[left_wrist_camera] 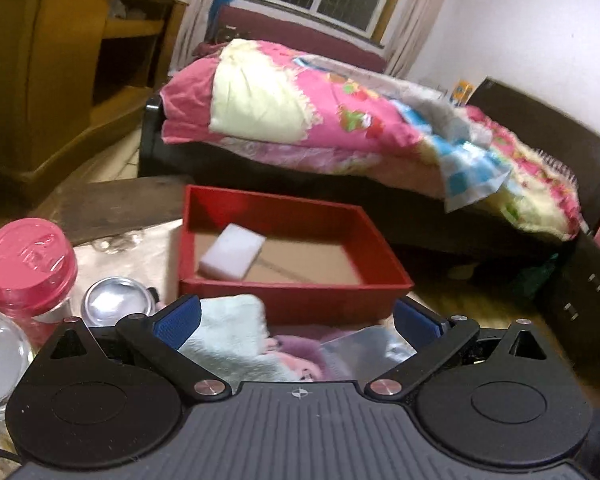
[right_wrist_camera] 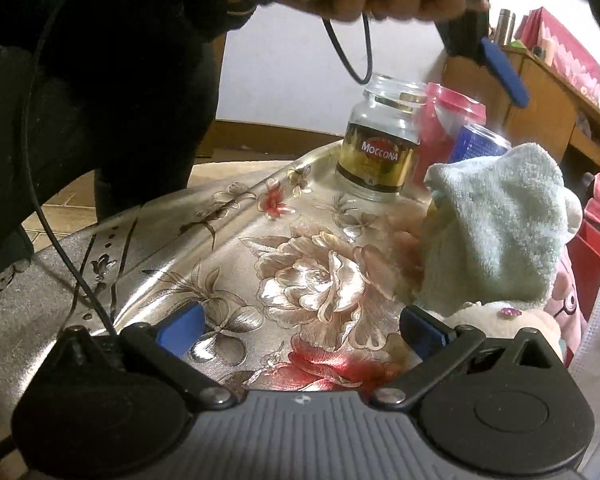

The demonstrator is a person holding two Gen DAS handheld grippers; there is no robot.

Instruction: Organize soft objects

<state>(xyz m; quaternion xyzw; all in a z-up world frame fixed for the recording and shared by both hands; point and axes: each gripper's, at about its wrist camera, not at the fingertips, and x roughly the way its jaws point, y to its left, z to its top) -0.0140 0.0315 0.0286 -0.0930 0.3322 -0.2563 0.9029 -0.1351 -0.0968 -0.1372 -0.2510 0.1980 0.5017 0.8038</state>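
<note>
Left gripper (left_wrist_camera: 298,322) wide open, pale green towel (left_wrist_camera: 232,336) just beside left pad, not clamped. Right gripper (right_wrist_camera: 302,330) also spread wide, holding nothing, hovering over floral bench (right_wrist_camera: 180,248). Risk: closing off-centre pinches only towel edge, cloth slips out short of red tray (left_wrist_camera: 380,280); sweep left could knock pink-lid jar (left_wrist_camera: 28,268). White sponge (left_wrist_camera: 232,256) already in tray, far-left corner.

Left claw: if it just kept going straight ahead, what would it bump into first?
Probably the light green towel lying between the open left claw, then the near wall of the red box just behind it; depth is hard to judge.
</note>
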